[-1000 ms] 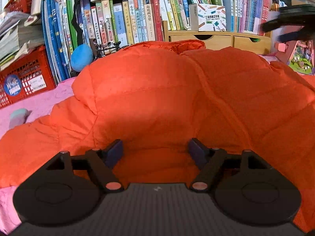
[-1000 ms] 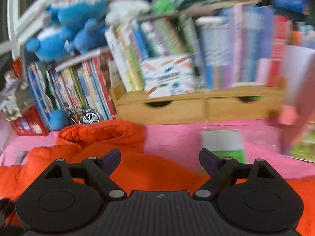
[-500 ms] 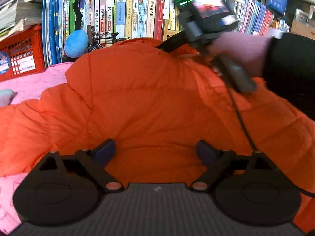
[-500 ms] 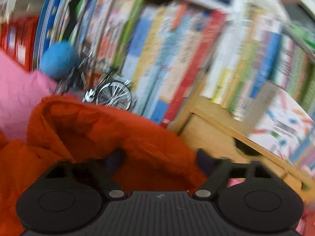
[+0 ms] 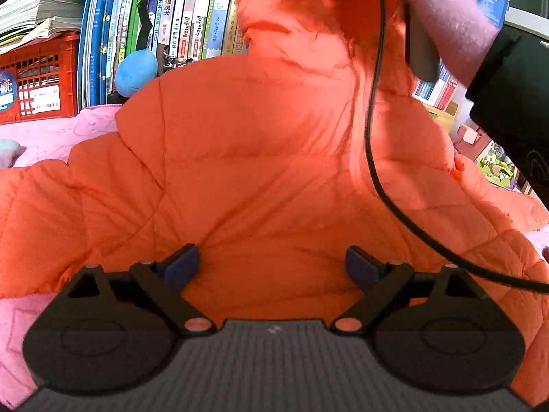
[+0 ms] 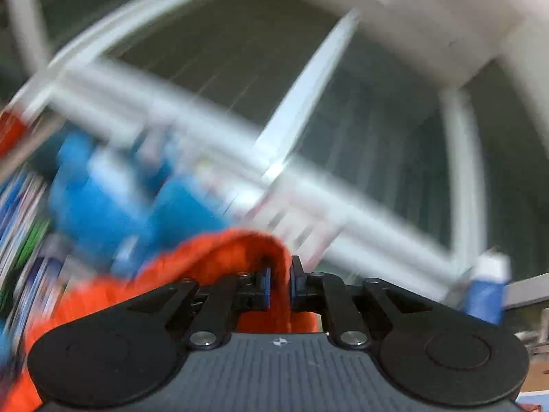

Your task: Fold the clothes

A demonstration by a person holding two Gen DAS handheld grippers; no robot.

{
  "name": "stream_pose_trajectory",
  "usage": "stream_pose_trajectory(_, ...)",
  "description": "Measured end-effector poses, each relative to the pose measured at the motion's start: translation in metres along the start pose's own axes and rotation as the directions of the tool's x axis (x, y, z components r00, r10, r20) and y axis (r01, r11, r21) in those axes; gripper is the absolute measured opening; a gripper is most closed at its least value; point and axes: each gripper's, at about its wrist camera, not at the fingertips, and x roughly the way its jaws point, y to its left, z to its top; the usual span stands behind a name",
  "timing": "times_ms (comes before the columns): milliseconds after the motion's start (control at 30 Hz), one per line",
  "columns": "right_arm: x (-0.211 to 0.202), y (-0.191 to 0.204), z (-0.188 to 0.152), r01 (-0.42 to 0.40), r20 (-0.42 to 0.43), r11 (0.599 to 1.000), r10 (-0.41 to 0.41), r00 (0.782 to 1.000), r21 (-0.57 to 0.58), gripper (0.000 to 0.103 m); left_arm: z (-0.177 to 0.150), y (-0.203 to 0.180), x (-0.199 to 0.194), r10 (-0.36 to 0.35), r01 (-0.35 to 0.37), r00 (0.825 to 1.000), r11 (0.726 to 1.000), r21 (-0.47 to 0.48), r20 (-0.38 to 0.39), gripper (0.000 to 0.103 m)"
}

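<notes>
An orange puffer jacket [image 5: 267, 158] lies on a pink bedspread [image 5: 51, 130] and fills the left wrist view. My left gripper [image 5: 272, 264] is open, its blue pads resting on the jacket near its lower part. My right gripper [image 6: 279, 283] is shut on a fold of the jacket [image 6: 240, 250] and holds it lifted high. In the left wrist view the lifted part of the jacket rises at the top centre, with the hand holding the right gripper [image 5: 446, 44] and its black cable [image 5: 374, 137] above it.
Books [image 5: 178, 24] line the shelf behind the bed. A red crate [image 5: 37, 82] and a blue plush toy [image 5: 135, 72] sit at the left. The right wrist view is blurred, showing a white window frame [image 6: 308, 103] and a blue plush [image 6: 113, 206].
My right gripper reached the far edge of the jacket, shut on it and lifted it up. My left gripper stayed open on the jacket.
</notes>
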Motion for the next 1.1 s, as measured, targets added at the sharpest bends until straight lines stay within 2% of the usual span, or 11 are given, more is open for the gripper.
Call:
stream_pose_trajectory(67,0.022,0.011,-0.024,-0.151,-0.212,0.987,0.137,0.968,-0.048,0.038,0.0,0.001,-0.001,-0.002,0.002,1.0,1.0,-0.001,0.0,0.093)
stream_pose_trajectory(133,0.042,0.022,-0.064,-0.317,-0.486,0.948,0.262,0.834,-0.032,0.055,0.0,0.004,-0.001,-0.005,0.005,1.0,1.0,-0.003,0.001,0.093)
stream_pose_trajectory(200,0.042,0.018,-0.097,-0.386,-0.618,0.92,0.342,0.708,0.067,0.057,0.0,0.003,0.0,-0.005,0.005,1.0,1.0,-0.008,0.002,0.093)
stream_pose_trajectory(300,0.023,-0.009,-0.115,-0.347,-0.632,0.908,0.414,0.655,0.236,0.065,0.001,0.003,0.001,-0.008,0.008,1.0,1.0,-0.013,0.003,0.093)
stream_pose_trajectory(467,-0.018,-0.065,-0.112,-0.32,-0.486,0.703,0.685,0.542,0.635,0.066,0.0,0.003,-0.001,-0.017,0.017,1.0,0.999,-0.035,0.019,0.093)
stream_pose_trajectory(567,-0.042,-0.069,-0.125,-0.364,-0.491,0.658,0.743,0.454,0.66,0.066,0.001,0.005,0.0,-0.019,0.021,0.999,0.998,-0.054,0.025,0.092)
stream_pose_trajectory(633,-0.051,-0.069,-0.138,-0.358,-0.59,0.758,0.65,0.479,0.545,0.065,0.002,0.007,0.001,-0.021,0.023,0.999,0.998,-0.067,0.028,0.09)
stream_pose_trajectory(800,-0.048,-0.109,-0.147,-0.194,-0.669,0.871,0.475,0.572,0.452,0.064,0.009,0.009,0.001,0.027,-0.025,0.999,0.995,-0.094,0.019,0.074)
stream_pose_trajectory(867,-0.053,-0.126,-0.144,-0.185,-0.616,0.846,0.497,0.611,0.5,0.064,0.021,0.003,0.001,0.113,-0.111,0.993,0.992,-0.059,0.037,0.074)
stream_pose_trajectory(967,-0.059,-0.135,-0.144,-0.225,-0.509,0.741,0.617,0.6,0.633,0.064,0.044,-0.007,0.008,0.203,-0.204,0.973,0.979,0.001,0.107,0.074)
stream_pose_trajectory(1100,-0.074,-0.101,-0.142,-0.332,-0.527,0.765,0.629,0.572,0.552,0.065,0.064,-0.013,0.045,0.3,-0.307,0.949,0.95,0.063,0.102,0.074)
